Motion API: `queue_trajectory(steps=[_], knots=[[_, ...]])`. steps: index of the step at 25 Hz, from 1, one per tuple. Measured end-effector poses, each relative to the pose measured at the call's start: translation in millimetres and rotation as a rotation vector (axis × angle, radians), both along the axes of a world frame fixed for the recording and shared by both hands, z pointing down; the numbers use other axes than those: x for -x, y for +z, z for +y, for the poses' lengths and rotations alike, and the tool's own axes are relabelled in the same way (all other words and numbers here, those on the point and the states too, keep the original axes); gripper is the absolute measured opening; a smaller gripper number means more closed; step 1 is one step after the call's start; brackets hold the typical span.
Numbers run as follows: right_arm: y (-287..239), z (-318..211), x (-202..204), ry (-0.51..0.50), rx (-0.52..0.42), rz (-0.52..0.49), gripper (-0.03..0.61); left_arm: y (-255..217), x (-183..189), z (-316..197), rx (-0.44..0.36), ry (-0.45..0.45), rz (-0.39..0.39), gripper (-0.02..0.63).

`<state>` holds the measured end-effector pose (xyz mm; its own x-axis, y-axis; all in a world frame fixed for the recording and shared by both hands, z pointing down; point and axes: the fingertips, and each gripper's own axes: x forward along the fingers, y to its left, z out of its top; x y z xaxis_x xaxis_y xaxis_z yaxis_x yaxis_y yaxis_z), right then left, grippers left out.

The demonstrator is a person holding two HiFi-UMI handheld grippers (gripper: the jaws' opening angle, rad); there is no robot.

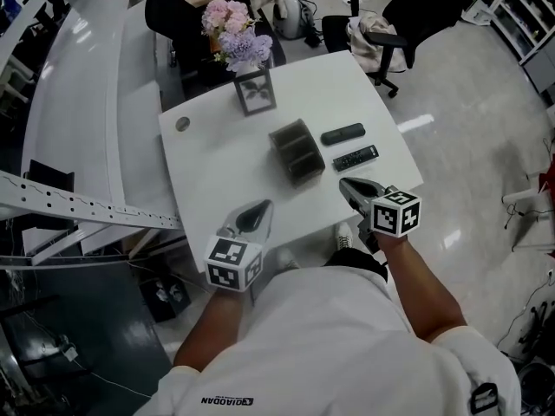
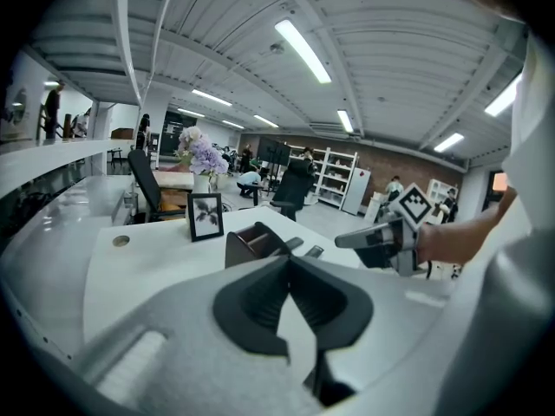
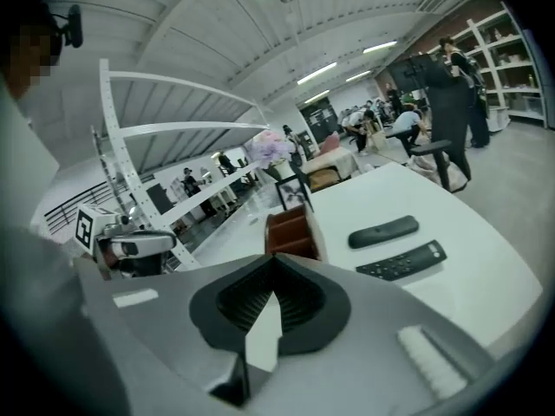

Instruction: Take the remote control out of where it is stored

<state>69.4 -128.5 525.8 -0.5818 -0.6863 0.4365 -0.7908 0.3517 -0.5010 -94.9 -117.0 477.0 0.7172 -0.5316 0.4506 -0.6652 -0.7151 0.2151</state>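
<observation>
1. Buttoned remote control point(image 1: 355, 158) and plain remote control point(image 1: 342, 133): lay on the table point(image 1: 217, 163) beside the storage holder point(image 1: 297, 151). Judged light, rigid and smooth; best pinched across the narrow sides.
2. Left gripper point(image 1: 260, 211) and right gripper point(image 1: 349, 187): jaws closed, empty.

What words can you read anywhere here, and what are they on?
"QIAODAN": on the person's white shirt, upside down in the head view.
Marks on the remote control with buttons: too small to read.
No other words show.
</observation>
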Motion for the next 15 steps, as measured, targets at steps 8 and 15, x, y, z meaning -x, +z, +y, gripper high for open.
queue_trajectory(steps=[8,15], knots=[[-42,40,87,-0.251,-0.156,0.076,0.003,-10,12,15,-0.032,-0.051,0.019,0.003],[-47,71,93,-0.374,-0.173,0.079,0.003,-19,-3,50,-0.048,-0.117,0.027,0.003]])
